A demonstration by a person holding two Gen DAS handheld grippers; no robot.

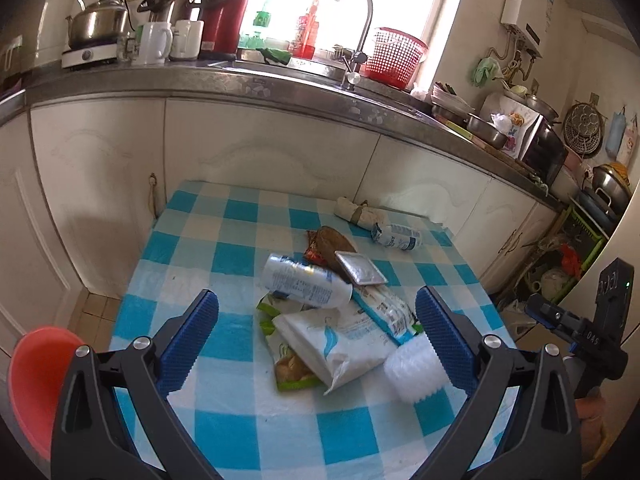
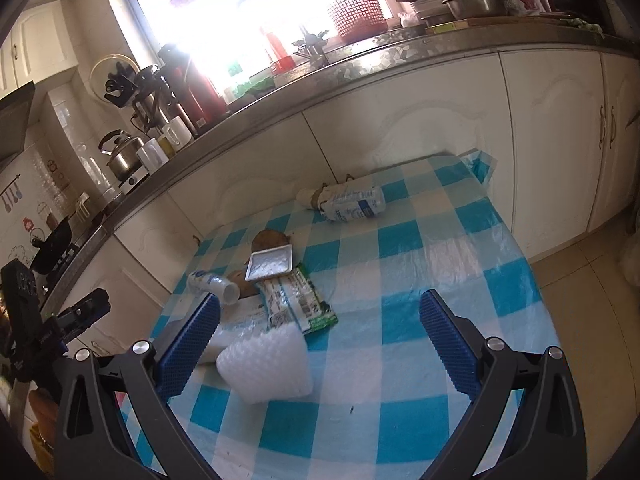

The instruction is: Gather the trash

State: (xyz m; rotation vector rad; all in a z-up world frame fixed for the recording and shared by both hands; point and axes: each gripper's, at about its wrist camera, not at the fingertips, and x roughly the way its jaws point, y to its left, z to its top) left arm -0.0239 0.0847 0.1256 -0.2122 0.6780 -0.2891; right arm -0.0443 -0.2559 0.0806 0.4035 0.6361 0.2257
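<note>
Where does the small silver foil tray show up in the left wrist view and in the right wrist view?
Left wrist: the silver foil tray sits just above picture centre, on the trash pile, resting against the brown wrapper.
Right wrist: the same tray lies left of centre, beyond the green-edged packet.
Shared landmark: the red mesh basket on the counter by the window.

Worktop cloth (image 1: 224,248): blue/white check. Hand-held gripper pads (image 1: 192,340): blue, ribbed, on black arms. Trash: white bottle (image 1: 304,280) with blue print, silver tray (image 1: 360,272), green snack wrapper (image 2: 308,304), white foam net (image 2: 268,364). Orange-red bowl (image 1: 36,376). Red mesh basket (image 1: 392,56).
</note>
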